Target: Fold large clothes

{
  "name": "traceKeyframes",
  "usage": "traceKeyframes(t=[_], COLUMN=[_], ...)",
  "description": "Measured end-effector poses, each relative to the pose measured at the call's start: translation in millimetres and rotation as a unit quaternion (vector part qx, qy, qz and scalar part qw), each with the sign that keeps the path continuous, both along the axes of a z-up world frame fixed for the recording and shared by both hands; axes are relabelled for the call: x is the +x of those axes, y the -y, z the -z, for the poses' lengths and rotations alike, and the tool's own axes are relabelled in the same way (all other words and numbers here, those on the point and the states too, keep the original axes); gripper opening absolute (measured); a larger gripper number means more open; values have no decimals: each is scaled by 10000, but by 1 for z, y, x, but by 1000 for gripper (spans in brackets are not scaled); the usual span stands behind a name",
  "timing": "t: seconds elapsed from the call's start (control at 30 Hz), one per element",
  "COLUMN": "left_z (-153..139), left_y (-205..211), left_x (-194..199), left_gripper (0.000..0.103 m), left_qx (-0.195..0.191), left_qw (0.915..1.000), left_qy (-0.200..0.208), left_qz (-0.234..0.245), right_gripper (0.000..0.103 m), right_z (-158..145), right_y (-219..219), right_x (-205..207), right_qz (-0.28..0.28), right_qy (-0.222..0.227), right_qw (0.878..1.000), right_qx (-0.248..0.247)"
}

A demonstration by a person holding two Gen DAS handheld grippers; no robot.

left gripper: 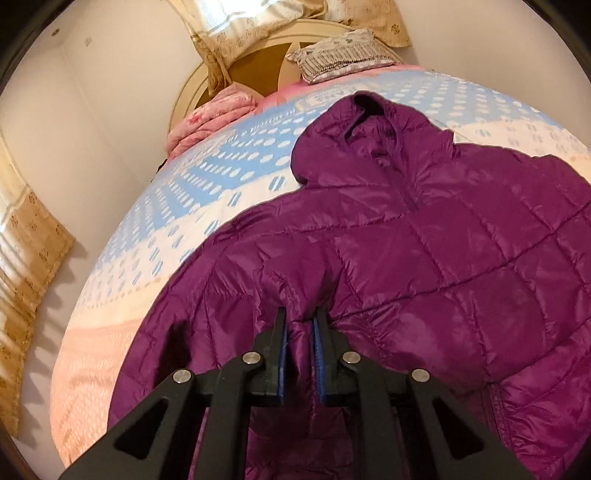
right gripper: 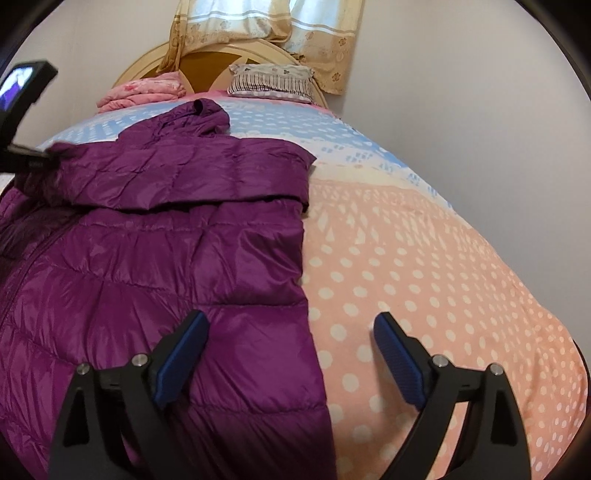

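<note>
A purple quilted hooded jacket (left gripper: 424,236) lies front up on the bed, hood toward the headboard. My left gripper (left gripper: 300,321) is shut on a pinched fold of the jacket's left sleeve. In the right wrist view the jacket (right gripper: 155,280) fills the left half, and its right sleeve (right gripper: 184,173) lies folded across the chest. My right gripper (right gripper: 291,328) is open and empty, straddling the jacket's right side edge just above it. The left gripper (right gripper: 26,155) shows at the far left of that view.
The bed has a blue and peach dotted cover (right gripper: 424,266). A folded pink quilt (left gripper: 210,118) and a striped pillow (left gripper: 340,55) lie by the round headboard (right gripper: 207,62). Curtains (right gripper: 266,22) hang behind. Walls stand close on both sides.
</note>
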State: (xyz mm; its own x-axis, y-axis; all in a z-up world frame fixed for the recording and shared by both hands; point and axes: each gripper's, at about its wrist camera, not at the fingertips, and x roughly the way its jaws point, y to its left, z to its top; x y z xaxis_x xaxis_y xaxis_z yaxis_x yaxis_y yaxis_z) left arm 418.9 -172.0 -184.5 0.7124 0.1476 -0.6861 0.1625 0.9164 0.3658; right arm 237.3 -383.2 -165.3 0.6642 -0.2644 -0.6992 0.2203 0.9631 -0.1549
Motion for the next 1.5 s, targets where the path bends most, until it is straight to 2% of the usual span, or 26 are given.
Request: traceKeyframes(t=[0.03,0.07,0.1,0.13,0.17,0.23,0.27,0.33,0.4,0.47,0.57,0.63,0.7,0.87,1.07,1.23,1.3,1.33,1.4,1.5], left_z=[-2,-8,-15,-24,-31,-41,-42,-35,-22,-5,21,35,41,44,44,43,34,24,8,7], left_y=[-2,-5,-9,-13,-16,-17,-14,-4,3,10,13,9,5,1,0,1,-5,-10,-18,-17], left_x=[0,-1,-4,-7,-8,-8,-4,7,16,25,36,42,43,45,41,43,42,36,23,7], left_gripper=[31,54,68,89,94,94,95,95,95,95,95,95,95,95,96,96,96,96,96,96], left_qx=[-38,-83,-107,-70,-47,-133,-133,172,195,435,692,659,546,355,322,384,353,180,-201,-316], left_qw=[9999,9996,9986,9962,9931,9892,9900,9903,9924,9909,9900,9912,9927,9945,9947,9946,9934,9932,9944,9960], left_qy=[72,211,434,765,1052,1334,1280,1100,879,821,673,488,413,300,277,255,200,248,312,296], left_qz=[-78,-179,-283,-409,-522,-592,-585,-831,-843,-972,-1028,-1037,-995,-942,-938,-934,-1072,-1121,-987,-785], right_gripper=[83,64,55,55,55,55,55,55,45,37,35,35,35,35,36,37,37,38,40,48], right_z=[-2,-6,-14,-21,-34,-50,-58,-65,-65,-56,-32,-11,5,14,18,19,15,9,-7,-30], right_y=[4,10,16,20,26,35,41,49,57,59,50,40,35,45,35,32,30,29,24,2], right_x=[-1,-2,-3,-4,-3,10,23,51,83,117,148,159,158,156,162,164,166,165,155,137], right_qz=[-43,-17,15,26,76,194,284,378,452,470,279,171,200,249,256,264,225,218,233,33], right_qy=[-43,-86,-67,29,209,396,524,698,759,663,451,172,-61,-205,-333,-380,-450,-471,-265,110], right_qw=[9998,9994,9990,9986,9980,9974,9971,9959,9943,9945,9958,9972,9981,9966,9985,9986,9987,9986,9993,9999], right_qx=[173,326,447,523,590,565,480,443,594,664,749,705,587,753,351,242,113,54,82,57])
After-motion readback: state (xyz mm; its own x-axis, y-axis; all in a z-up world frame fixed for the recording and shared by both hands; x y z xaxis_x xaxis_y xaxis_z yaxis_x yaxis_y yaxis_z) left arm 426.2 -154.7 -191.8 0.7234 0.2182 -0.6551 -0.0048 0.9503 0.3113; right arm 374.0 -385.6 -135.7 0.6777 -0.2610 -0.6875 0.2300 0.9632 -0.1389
